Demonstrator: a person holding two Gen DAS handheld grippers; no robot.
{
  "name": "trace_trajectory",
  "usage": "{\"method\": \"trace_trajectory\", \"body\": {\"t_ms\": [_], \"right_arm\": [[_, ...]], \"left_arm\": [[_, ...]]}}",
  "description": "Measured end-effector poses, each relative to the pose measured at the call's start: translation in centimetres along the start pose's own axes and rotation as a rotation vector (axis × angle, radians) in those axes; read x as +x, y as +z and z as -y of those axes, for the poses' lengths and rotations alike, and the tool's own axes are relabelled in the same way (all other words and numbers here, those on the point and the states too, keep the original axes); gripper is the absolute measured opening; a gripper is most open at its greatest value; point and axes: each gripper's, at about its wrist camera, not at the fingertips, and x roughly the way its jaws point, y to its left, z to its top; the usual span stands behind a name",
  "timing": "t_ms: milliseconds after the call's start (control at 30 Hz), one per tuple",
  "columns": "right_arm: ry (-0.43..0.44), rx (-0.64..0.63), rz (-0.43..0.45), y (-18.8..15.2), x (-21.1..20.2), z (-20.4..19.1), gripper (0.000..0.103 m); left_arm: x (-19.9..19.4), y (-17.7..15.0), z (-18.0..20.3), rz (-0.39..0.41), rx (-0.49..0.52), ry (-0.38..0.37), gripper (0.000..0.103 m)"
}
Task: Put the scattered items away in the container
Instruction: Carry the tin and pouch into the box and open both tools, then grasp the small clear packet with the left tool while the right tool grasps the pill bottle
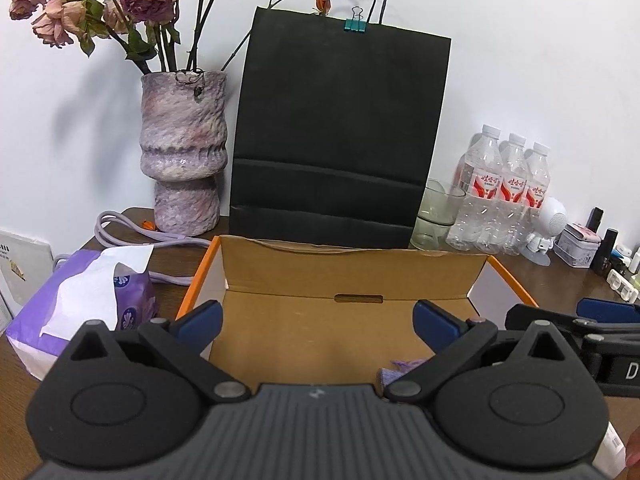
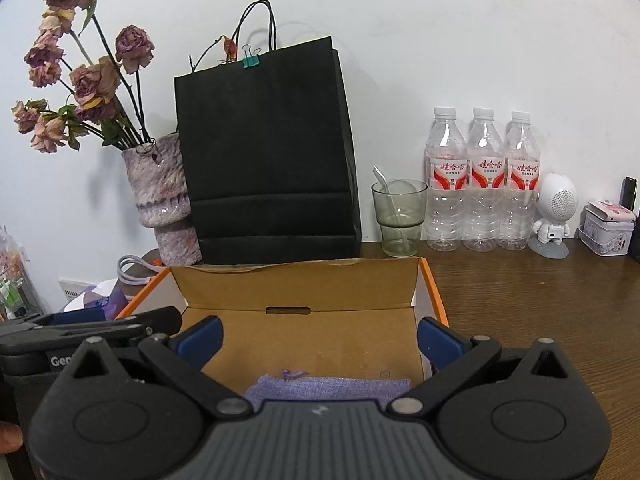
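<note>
Where both grippers gape, cardboard box [image 2: 304, 292] holds one thing — purple pouch [image 2: 328, 388] (flat).

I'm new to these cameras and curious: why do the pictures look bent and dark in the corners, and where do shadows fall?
Left wrist view: fisheye bending tilts the black paper bag and darkens the top right corner; the dried roses cast a soft shadow on the wall. Right wrist view: dark corners too; the water bottles stay sharp with small glints, while the purple pouch lies dim in the cardboard box.
</note>
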Motion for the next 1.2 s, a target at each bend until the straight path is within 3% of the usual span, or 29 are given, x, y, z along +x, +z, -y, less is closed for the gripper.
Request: {"method": "trace_trajectory", "body": {"t_ms": [400, 767, 1000, 1200], "right_arm": [[0.005, -0.017, 0.015, 0.2, -0.7, -0.3, 0.103], [-0.003, -0.085, 0.061, 0.3, -5.8, 0.4, 0.103], [-0.052, -0.13, 0.058, -1.6, -9.2, 2.4, 0.103], [-0.103, -0.138, -0.006, -4.8, -10.1, 4.2, 0.103]], "left_arm": [[-1.7, 0.4, -0.3, 0.036, -0.026, -0.018, 0.103], [-6.9, 0.5, -2.5, 0.107, -0.022, -0.024, 0.103], [-9.6, -0.9, -5.6, 0.078, 0.03, 0.037, 0.103], [-10.8, -3.6, -8.1, 0.025, 0.043, 0.086, 0.103]]}}
